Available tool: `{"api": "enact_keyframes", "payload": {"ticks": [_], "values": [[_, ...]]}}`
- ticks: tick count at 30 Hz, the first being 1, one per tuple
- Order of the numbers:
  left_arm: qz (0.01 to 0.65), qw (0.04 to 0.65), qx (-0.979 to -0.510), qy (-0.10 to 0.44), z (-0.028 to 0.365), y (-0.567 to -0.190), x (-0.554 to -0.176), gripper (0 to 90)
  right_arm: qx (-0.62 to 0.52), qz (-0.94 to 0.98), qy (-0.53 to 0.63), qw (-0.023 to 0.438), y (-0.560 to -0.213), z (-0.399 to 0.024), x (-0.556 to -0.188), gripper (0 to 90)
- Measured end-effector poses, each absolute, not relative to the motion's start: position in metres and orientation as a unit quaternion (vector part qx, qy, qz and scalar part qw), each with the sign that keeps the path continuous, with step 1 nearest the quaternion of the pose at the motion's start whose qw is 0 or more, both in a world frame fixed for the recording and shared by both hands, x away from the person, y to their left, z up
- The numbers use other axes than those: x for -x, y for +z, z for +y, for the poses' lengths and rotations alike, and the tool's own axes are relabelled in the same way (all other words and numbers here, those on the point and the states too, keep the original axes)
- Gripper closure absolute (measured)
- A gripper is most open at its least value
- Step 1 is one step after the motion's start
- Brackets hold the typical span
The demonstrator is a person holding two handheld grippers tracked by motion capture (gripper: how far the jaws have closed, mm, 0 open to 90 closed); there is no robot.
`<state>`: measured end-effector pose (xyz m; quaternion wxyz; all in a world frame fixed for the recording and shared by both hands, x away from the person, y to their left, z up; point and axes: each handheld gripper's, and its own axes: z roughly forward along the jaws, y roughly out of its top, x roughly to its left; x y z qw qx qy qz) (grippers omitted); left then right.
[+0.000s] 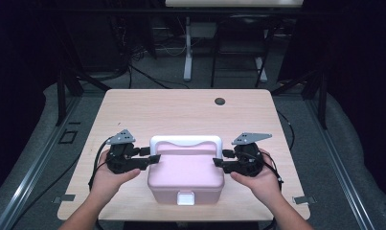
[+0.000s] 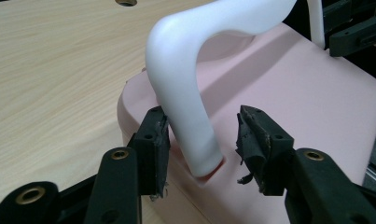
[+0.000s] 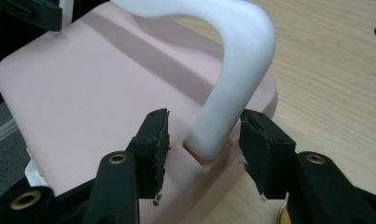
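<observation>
Pink box (image 1: pixel 186 175) sitting near the front of the wooden surface (image 1: pixel 181 110), white handle (image 1: pixel 186 141) raised above the lid. Left gripper (image 2: pixel 202 135) part open around the handle's left foot, one pad touching or nearly so, the other apart. Right gripper (image 3: pixel 204 135) likewise part open astride the right foot, neither pad pressing.

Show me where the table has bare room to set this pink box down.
Bare wood runs from the pink box back to the dark hole at the far edge of the table. Crowded: the box's sides, where the left gripper and right gripper flank its white handle.
</observation>
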<state>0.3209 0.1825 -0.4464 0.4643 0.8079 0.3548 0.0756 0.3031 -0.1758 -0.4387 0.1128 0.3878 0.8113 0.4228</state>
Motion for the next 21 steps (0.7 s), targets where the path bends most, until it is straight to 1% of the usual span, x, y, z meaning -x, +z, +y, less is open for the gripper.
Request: {"api": "enact_keyframes", "payload": {"ticks": [8,10,15,21], "values": [[0.36,0.469,-0.803,0.075,0.1833,-0.4485,-0.322,61.7,-0.387,0.809,0.427,0.117,-0.4388,-0.1752,-0.3052,58.7],[0.358,0.469,-0.803,0.078,0.1837,-0.4484,-0.3213,64.0,-0.387,0.808,0.428,0.122,-0.4386,-0.1749,-0.3049,62.5],[0.351,0.464,-0.809,0.089,0.1832,-0.4465,-0.3167,68.5,-0.382,0.809,0.428,0.129,-0.4381,-0.1744,-0.3034,67.3],[0.348,0.466,-0.808,0.093,0.183,-0.4469,-0.3133,72.0,-0.377,0.808,0.433,0.13,-0.4377,-0.1758,-0.2997,71.6]]}}
